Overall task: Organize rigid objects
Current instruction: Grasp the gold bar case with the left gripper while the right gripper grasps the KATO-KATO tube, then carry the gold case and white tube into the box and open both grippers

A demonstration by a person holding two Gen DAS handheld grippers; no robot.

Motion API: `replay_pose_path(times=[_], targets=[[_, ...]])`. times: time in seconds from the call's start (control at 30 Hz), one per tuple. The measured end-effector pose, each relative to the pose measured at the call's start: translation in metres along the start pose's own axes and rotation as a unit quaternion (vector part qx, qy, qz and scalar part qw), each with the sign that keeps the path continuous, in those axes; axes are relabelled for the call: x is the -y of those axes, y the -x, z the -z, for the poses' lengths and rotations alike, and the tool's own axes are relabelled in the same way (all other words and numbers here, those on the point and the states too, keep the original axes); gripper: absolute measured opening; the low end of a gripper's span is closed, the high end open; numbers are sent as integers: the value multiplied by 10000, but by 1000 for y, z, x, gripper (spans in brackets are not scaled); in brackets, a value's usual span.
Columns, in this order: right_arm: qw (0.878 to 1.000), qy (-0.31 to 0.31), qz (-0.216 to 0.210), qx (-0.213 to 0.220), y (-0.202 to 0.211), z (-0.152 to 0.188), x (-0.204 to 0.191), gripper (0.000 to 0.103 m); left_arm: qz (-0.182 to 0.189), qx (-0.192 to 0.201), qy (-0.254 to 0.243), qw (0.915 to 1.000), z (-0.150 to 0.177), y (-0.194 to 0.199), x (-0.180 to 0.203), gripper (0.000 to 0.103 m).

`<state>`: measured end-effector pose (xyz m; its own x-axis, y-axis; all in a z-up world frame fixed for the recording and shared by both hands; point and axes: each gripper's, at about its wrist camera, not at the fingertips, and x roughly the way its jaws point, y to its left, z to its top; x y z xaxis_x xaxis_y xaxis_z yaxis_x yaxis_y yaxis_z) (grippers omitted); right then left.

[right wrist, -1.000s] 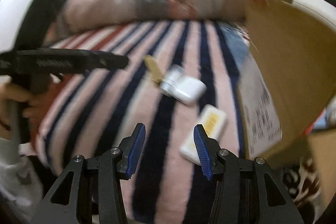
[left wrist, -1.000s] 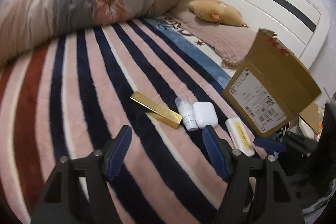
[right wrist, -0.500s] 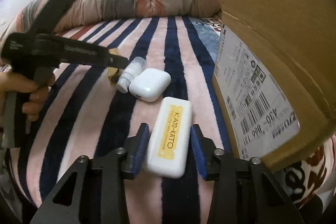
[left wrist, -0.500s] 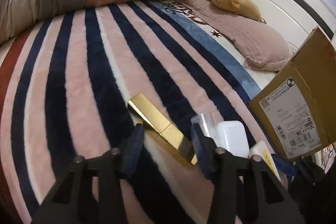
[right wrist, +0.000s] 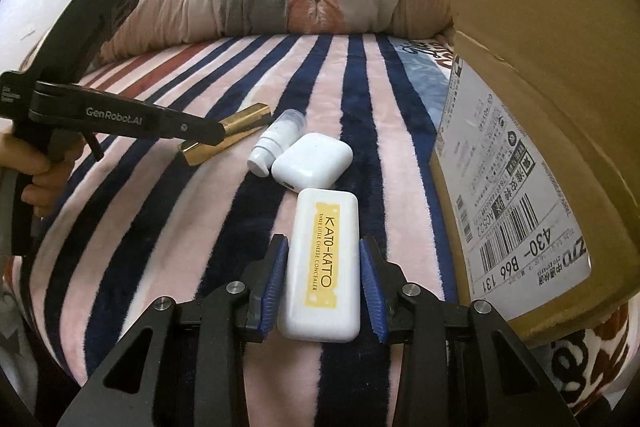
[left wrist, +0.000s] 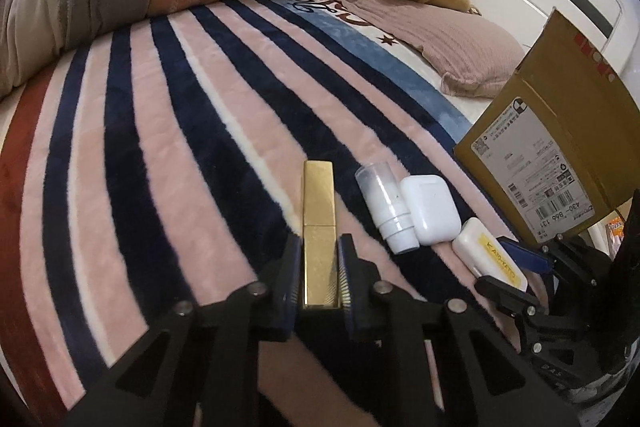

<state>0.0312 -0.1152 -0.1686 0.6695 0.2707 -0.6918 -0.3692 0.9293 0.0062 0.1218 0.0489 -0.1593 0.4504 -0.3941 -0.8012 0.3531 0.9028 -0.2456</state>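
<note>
1. A second ago both my grippers hung wide apart above the striped blanket [left wrist: 168, 155]; now each one straddles an item.
2. My left gripper [left wrist: 318, 273] has closed in around the near end of the gold case [left wrist: 318, 211]. The blue pads sit right at its sides, and I judge it gripped, though the case lies flat on the blanket.
3. My right gripper [right wrist: 323, 297] brackets the white concealer case [right wrist: 323, 263]. The left pad looks to be touching, while a thin gap shows at the right pad, so I cannot tell whether the grip is complete.
4. Just ahead of my right gripper lie the earbud case [right wrist: 312, 161] and the small white bottle [right wrist: 276, 141], side by side and untouched.
5. The cardboard box [right wrist: 532, 131] stands to my right, probably the destination, so lifting comes next.
</note>
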Motion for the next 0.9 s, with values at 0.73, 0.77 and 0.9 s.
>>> replay_pose_path(times=[0.73, 0.77, 0.9], targets=[[9956, 643, -502, 455, 35, -25, -25, 31, -498, 462, 8, 9977, 13, 53, 17, 15], [9947, 686, -572, 505, 41, -28, -26, 31, -518, 537, -10, 9972, 15, 65, 22, 15], [9909, 883, -708, 734, 69, -43, -28, 31, -594, 877, -129, 9943, 18, 110, 47, 15]])
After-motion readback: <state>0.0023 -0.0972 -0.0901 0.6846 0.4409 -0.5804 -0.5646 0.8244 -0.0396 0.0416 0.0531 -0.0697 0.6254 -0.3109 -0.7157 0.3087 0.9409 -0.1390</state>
